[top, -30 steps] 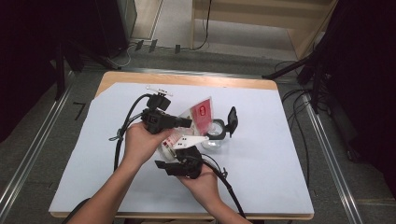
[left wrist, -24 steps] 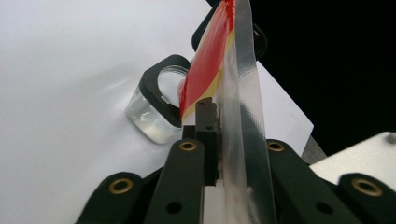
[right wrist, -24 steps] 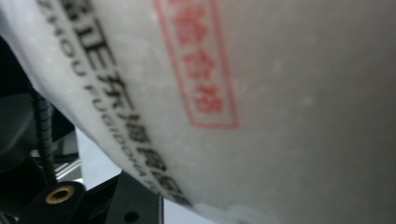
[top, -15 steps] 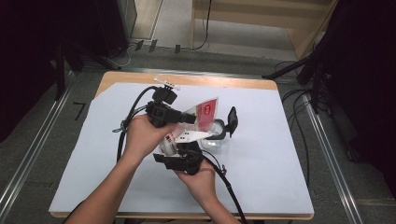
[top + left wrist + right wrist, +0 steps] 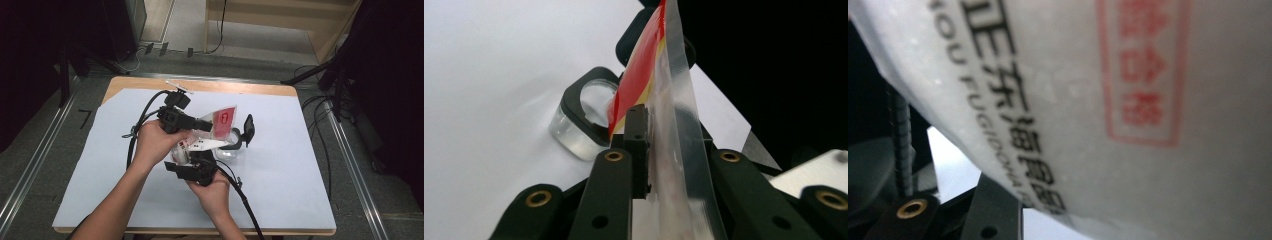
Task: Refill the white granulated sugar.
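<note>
A plastic bag (image 5: 223, 121) with a red top and a white printed lower part is held up over the table between both hands. My left gripper (image 5: 209, 126) reaches it from the left. Its jaws have just been opening, and the clear film (image 5: 674, 115) now runs between them with a gap on one side. My right gripper (image 5: 196, 159) comes from below and is shut on the bag's white lower part (image 5: 1098, 100). A clear round jar (image 5: 231, 150) with a black flip lid (image 5: 248, 127) stands just behind the bag, and is also seen as the jar (image 5: 574, 135) past the left jaws.
A white sheet (image 5: 310, 165) covers the wooden table (image 5: 250, 89). Black cables trail from both grippers, to the left and toward the front edge. Dark stands and floor cables surround the table.
The left gripper's jaws have spread apart around the bag's film. The bag has tipped slightly to the right. Both hands stay almost where they were.
</note>
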